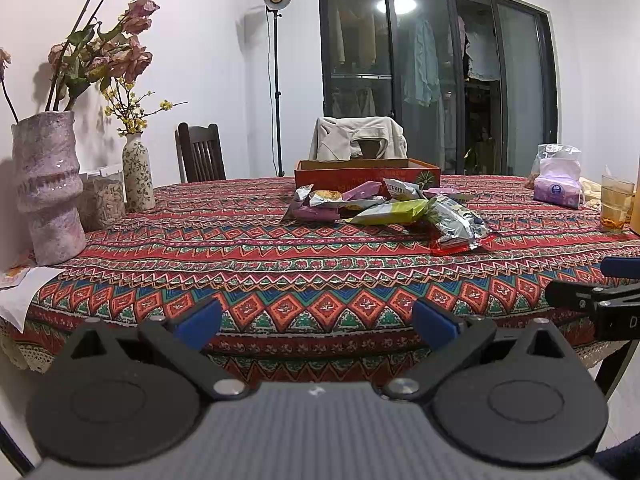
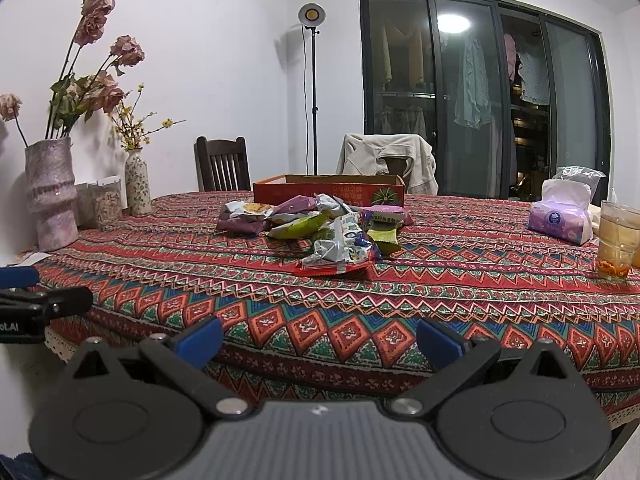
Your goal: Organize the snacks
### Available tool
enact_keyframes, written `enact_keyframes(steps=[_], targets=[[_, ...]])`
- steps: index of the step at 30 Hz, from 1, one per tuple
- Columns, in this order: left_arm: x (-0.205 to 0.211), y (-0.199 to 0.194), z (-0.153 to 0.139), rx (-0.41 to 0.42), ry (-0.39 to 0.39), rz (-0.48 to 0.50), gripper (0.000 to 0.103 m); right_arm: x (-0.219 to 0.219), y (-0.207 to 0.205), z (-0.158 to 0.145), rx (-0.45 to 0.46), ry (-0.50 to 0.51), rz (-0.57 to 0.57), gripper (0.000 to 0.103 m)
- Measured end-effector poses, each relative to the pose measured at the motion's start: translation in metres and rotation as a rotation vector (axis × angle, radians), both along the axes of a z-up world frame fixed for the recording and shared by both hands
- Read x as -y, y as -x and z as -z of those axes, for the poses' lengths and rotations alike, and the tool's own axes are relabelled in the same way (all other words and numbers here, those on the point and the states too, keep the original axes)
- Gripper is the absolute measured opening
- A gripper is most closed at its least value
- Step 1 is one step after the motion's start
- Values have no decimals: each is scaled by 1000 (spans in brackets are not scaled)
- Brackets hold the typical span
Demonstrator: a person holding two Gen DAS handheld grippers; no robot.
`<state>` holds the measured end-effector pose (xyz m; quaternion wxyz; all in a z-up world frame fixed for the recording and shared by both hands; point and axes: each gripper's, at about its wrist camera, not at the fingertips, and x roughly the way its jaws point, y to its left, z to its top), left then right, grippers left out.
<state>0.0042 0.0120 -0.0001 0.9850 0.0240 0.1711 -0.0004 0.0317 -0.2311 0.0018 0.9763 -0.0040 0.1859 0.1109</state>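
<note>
A heap of snack packets (image 1: 384, 208) (image 2: 316, 224) lies mid-table on the patterned cloth: purple, silver, green and a silver-blue bag with a red edge (image 1: 460, 226) (image 2: 344, 248). Behind the heap stands an open red cardboard box (image 1: 368, 174) (image 2: 328, 190). My left gripper (image 1: 316, 322) is open near the table's front edge, nothing between its blue pads. My right gripper (image 2: 320, 340) is open too, also at the front edge and well short of the packets. Each gripper shows at the side of the other's view.
Two vases with dried flowers (image 1: 48, 184) (image 2: 138, 188) and a jar (image 1: 102, 200) stand at the left. A tissue pack (image 1: 558, 190) (image 2: 560, 216) and a glass (image 1: 616, 204) (image 2: 618, 240) are at the right. Chairs (image 1: 200, 154) (image 2: 388, 160) stand behind the table.
</note>
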Motion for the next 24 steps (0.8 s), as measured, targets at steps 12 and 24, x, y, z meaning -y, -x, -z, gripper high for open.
enact_keyframes(steps=[12,24], targets=[[0,0,0,0,-1,0,103,0,0,0,0,0,0,103],[0,0,-4,-2,-3,-1,103,-1,1,0,2,0,-4,103]])
